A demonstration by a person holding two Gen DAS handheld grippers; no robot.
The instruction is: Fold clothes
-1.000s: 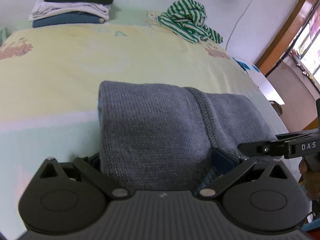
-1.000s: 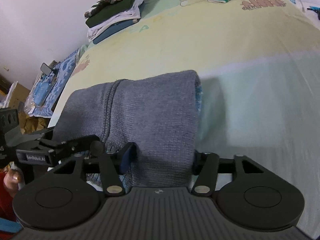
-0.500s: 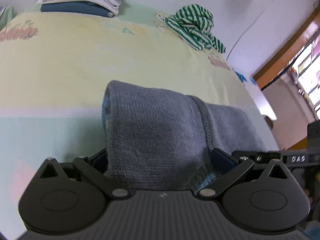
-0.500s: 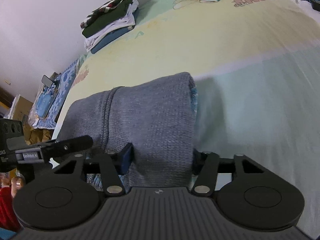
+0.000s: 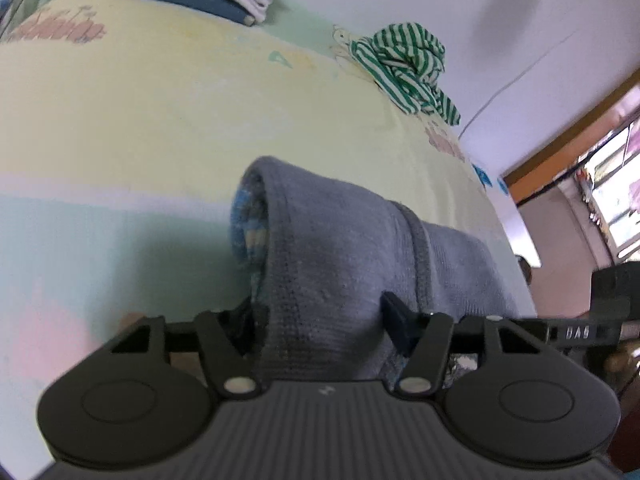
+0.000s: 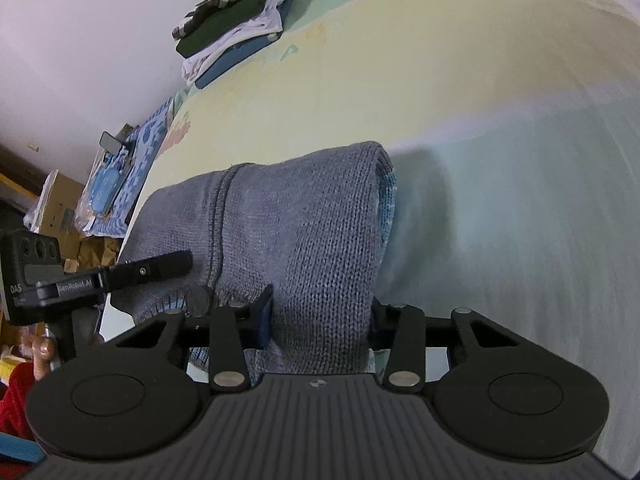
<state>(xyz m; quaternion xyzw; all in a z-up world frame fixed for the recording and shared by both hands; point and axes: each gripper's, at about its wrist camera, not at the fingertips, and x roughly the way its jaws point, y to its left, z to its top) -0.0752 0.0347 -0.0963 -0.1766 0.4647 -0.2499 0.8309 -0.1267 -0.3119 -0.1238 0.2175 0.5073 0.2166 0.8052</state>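
Note:
A folded grey knit sweater (image 5: 340,248) with a blue patterned inner layer is held above the bed (image 5: 140,120). My left gripper (image 5: 320,320) is shut on its left end. My right gripper (image 6: 320,316) is shut on its right end; the sweater shows in the right wrist view (image 6: 304,232) too. The two grippers sit side by side, and each sees the other at its frame edge. A crumpled green-and-white striped garment (image 5: 404,68) lies at the far side of the bed.
A stack of folded clothes (image 6: 236,44) sits at the far corner of the bed by the white wall. A blue patterned mat with items (image 6: 120,168) and cardboard boxes lie beside the bed. A doorway (image 5: 580,200) is at the right.
Both grippers have lifted the folded sweater up and tilted; the bed surface now sits lower and farther, and the views have swung slightly.

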